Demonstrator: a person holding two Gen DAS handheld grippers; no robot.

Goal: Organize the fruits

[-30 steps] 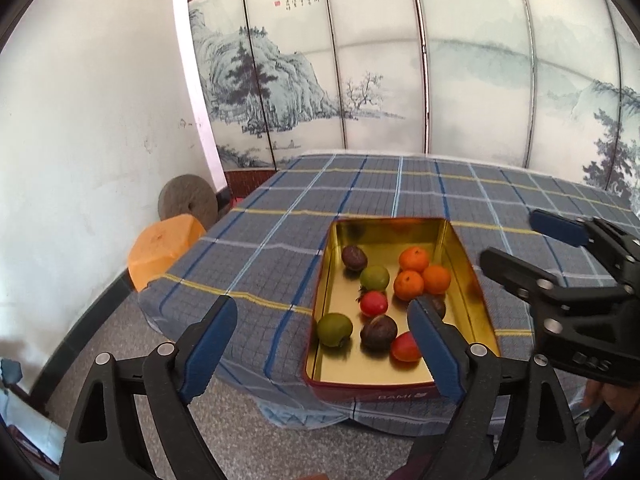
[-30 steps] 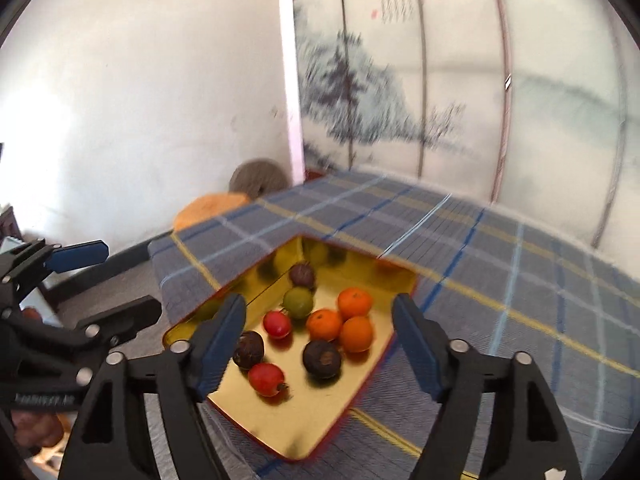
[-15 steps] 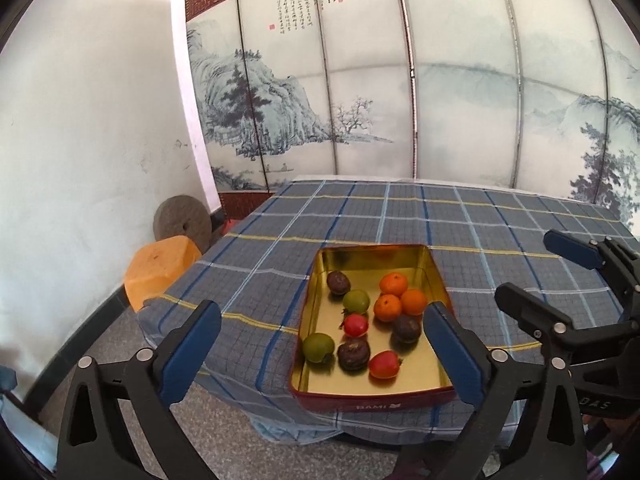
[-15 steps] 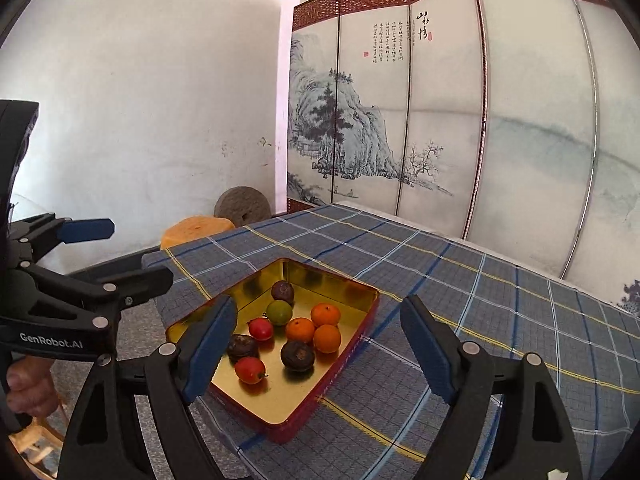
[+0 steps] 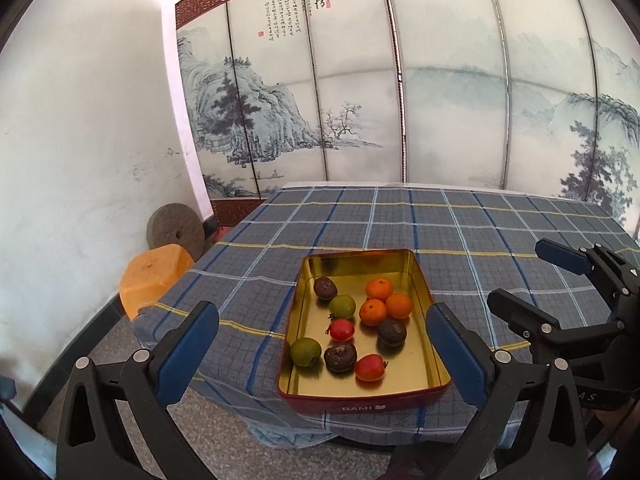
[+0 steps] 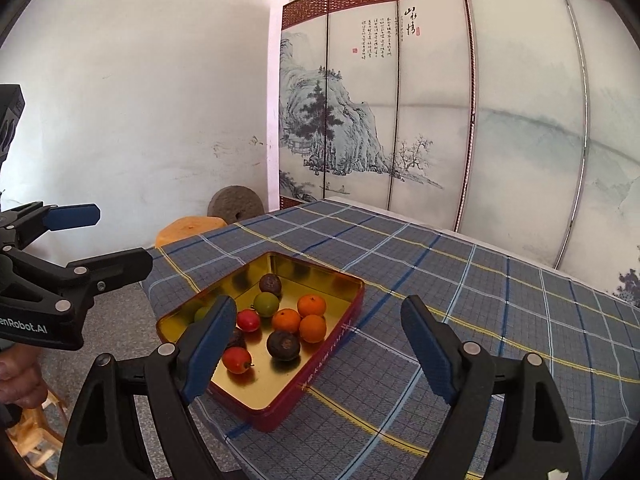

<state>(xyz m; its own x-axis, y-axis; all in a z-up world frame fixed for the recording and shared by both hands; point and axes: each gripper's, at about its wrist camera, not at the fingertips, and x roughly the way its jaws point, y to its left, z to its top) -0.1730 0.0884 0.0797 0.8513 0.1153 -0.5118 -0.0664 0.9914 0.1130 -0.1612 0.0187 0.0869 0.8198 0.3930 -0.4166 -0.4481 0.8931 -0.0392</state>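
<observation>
A red tin with a gold inside [image 5: 430, 393] [image 6: 340, 332] sits at the near corner of a plaid-covered table [image 5: 400, 224] [image 6: 480, 320]. It holds three oranges [image 5: 373, 312] [image 6: 286, 320], two red fruits [image 5: 370, 367] [image 6: 237, 360], two green fruits [image 5: 343, 306] [image 6: 266, 304] and three dark brown fruits [image 5: 340, 357] [image 6: 283, 345]. My left gripper [image 5: 322, 354] is open and empty, held back from the tin's near end. My right gripper [image 6: 316, 344] is open and empty, above and in front of the tin; it also shows in the left wrist view [image 5: 532, 284].
A painted folding screen [image 5: 400, 100] stands behind the table. An orange stool [image 5: 154, 276] and a round millstone [image 5: 176, 232] sit on the floor by the white wall at left. A wooden stool [image 6: 28, 428] shows at lower left in the right wrist view.
Both grippers have pulled back and up from the tin, so the tin and fruits look smaller and more of the table and screen shows. Both stay open.
</observation>
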